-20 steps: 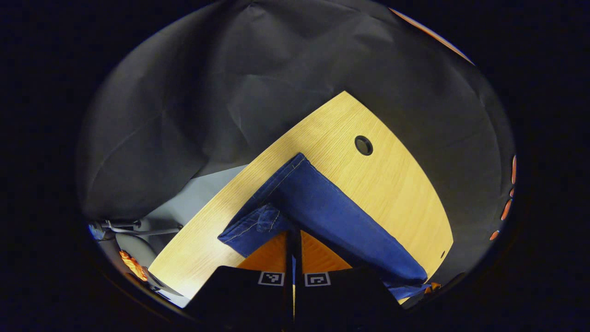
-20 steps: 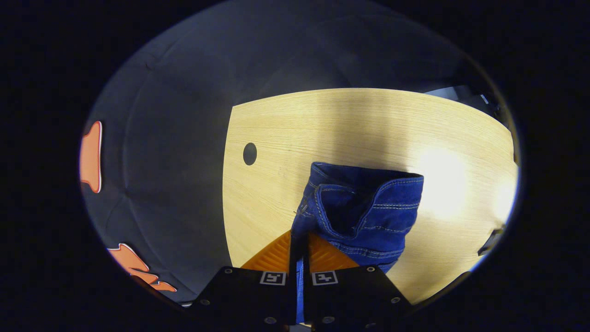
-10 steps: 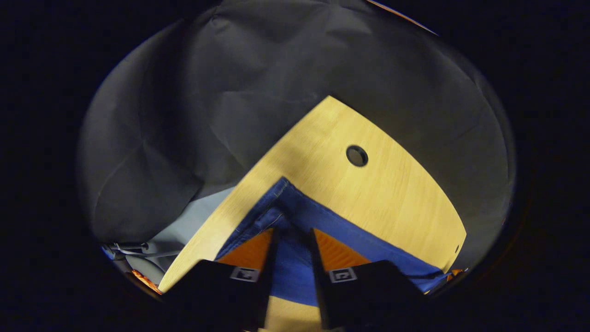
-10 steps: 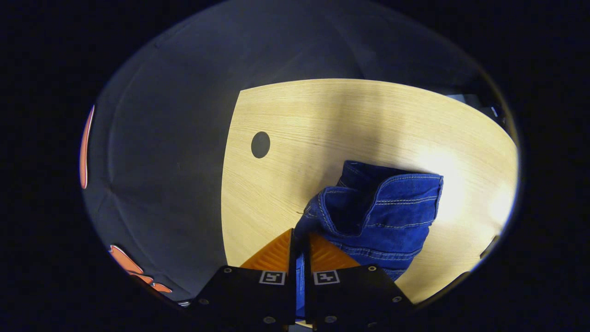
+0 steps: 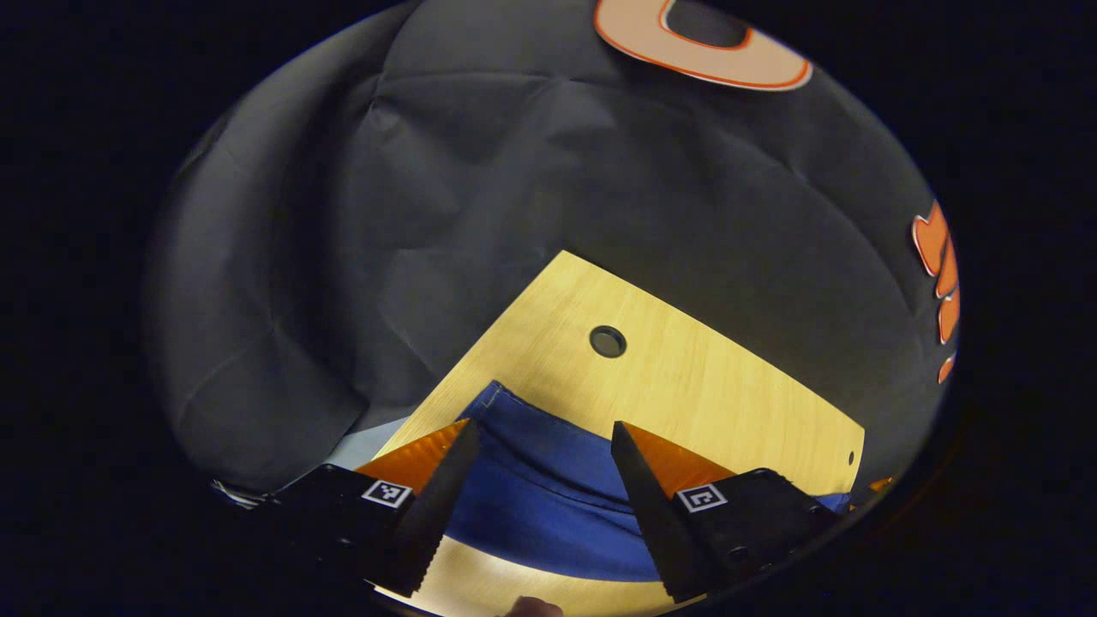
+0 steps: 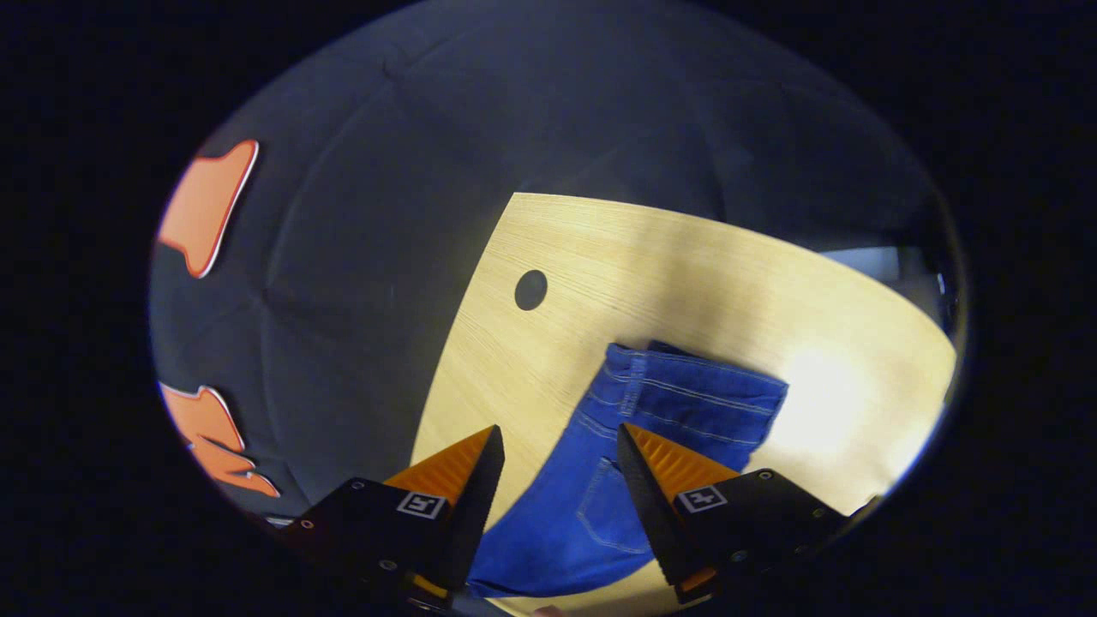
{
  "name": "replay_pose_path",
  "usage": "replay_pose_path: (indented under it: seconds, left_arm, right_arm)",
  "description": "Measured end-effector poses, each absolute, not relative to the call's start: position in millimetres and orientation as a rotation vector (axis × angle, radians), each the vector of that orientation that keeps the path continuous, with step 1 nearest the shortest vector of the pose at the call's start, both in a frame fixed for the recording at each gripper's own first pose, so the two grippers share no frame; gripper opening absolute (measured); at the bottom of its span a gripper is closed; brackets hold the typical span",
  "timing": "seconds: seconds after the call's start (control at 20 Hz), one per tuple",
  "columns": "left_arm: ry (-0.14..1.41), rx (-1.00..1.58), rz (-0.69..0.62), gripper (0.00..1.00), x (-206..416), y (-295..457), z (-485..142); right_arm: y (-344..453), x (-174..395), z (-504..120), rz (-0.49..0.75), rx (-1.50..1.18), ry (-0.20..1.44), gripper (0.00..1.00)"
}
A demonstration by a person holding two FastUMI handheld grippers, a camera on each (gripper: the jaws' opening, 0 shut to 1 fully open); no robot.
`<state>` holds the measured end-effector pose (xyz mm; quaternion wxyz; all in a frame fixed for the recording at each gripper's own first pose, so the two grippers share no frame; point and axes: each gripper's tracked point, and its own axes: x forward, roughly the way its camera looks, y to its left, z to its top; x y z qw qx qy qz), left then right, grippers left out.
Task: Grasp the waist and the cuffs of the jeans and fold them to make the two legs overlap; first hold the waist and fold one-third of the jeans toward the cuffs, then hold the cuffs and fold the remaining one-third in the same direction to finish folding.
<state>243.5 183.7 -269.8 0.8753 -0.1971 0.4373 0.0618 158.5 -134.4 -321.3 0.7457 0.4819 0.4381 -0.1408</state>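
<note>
My left hand-held gripper [image 5: 540,480] is spread wide with nothing between its fingers. In the left gripper view the jeans [image 5: 548,497] lie flat on the desk [image 5: 711,403] at the lower middle of the frame, showing in the gap between the two fingers, with one corner of the cloth reaching up toward the desk's left edge. A round hole [image 5: 608,341] in the desk sits above the jeans, apart from them. At the very bottom edge a small bit of a fingertip [image 5: 531,608] peeks in.

My right hand-held gripper [image 6: 557,480] is open too and grips nothing. In the right gripper view the jeans [image 6: 600,480] lie on the desk [image 6: 686,274] in the lower middle of the frame, the waist [image 6: 694,394] with its stitched band toward the centre right and a back pocket [image 6: 608,514] showing between my fingers. The same hole [image 6: 530,290] lies to the upper left of the waist.
</note>
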Motion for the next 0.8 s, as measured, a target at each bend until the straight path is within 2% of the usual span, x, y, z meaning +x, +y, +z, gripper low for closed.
replay_pose_path:
  seconds: [0.2,0.45,0.55,0.6,0.8]
  left_arm:
    - [0.885,-0.251,0.047,0.98,229,162,-239]
    - [0.805,-0.187,-0.007,0.97,216,152,-212]
    - [0.747,-0.150,-0.009,1.00,214,141,-193]
    - [0.717,-0.136,-0.014,0.97,209,136,-182]
    - [0.639,-0.092,-0.027,0.98,192,124,-149]
  right_arm:
    - [-151,115,-344,-0.333,0.924,1.033,0.95]
    - [-158,81,-369,-0.354,0.919,1.098,0.96]
    - [-158,77,-381,-0.352,0.921,1.116,0.97]
    - [-160,75,-387,-0.361,0.917,1.129,0.97]
    - [-166,87,-402,-0.384,0.948,1.119,0.98]
